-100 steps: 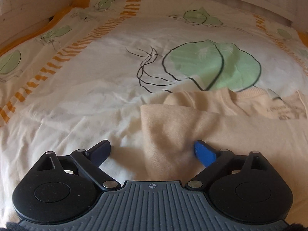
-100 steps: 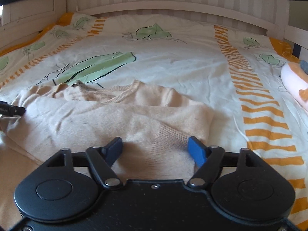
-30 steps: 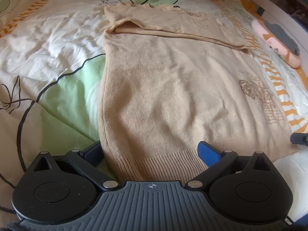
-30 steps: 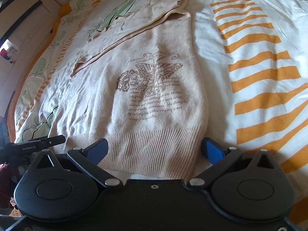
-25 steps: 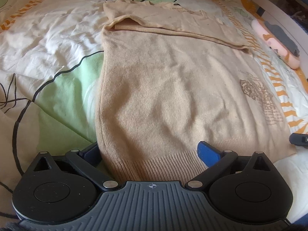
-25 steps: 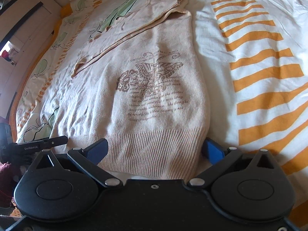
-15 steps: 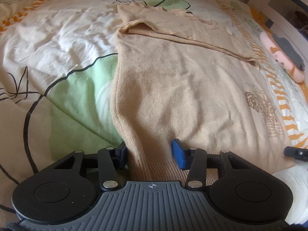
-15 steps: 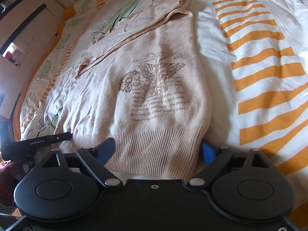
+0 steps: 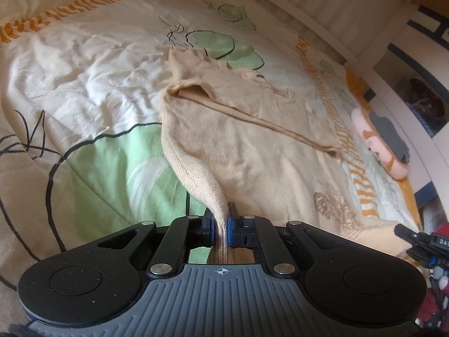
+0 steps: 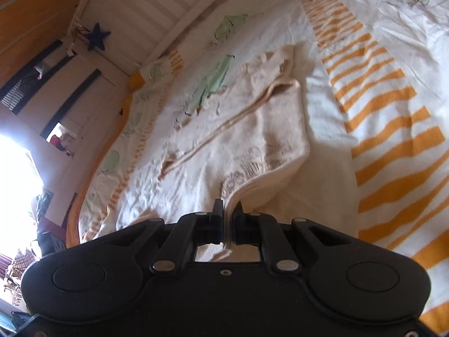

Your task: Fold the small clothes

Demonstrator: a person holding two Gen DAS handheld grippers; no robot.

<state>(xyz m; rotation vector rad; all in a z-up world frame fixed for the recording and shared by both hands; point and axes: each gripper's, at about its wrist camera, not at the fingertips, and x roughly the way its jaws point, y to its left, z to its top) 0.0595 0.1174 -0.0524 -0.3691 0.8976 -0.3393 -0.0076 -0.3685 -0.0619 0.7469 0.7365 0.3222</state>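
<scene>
A beige knit sweater (image 9: 252,140) lies on the bed, sleeves folded across its upper part, a brown print on its front (image 9: 331,207). My left gripper (image 9: 220,226) is shut on the ribbed hem at the sweater's left corner and lifts it off the bed. My right gripper (image 10: 228,224) is shut on the hem at the sweater's (image 10: 252,140) other corner, also raised. The right gripper shows at the right edge of the left wrist view (image 9: 421,241).
The bed cover (image 9: 84,90) is white with green leaf shapes and orange stripes (image 10: 393,118). A pink soft toy (image 9: 384,143) lies at the bed's right side. A white slatted headboard (image 10: 174,8) stands at the far end. Wardrobe doors (image 10: 56,84) stand to the left.
Both grippers have closed on the sweater's hem corners and lifted them up off the bed. Half a second ago the left was closing and the right was still open.
</scene>
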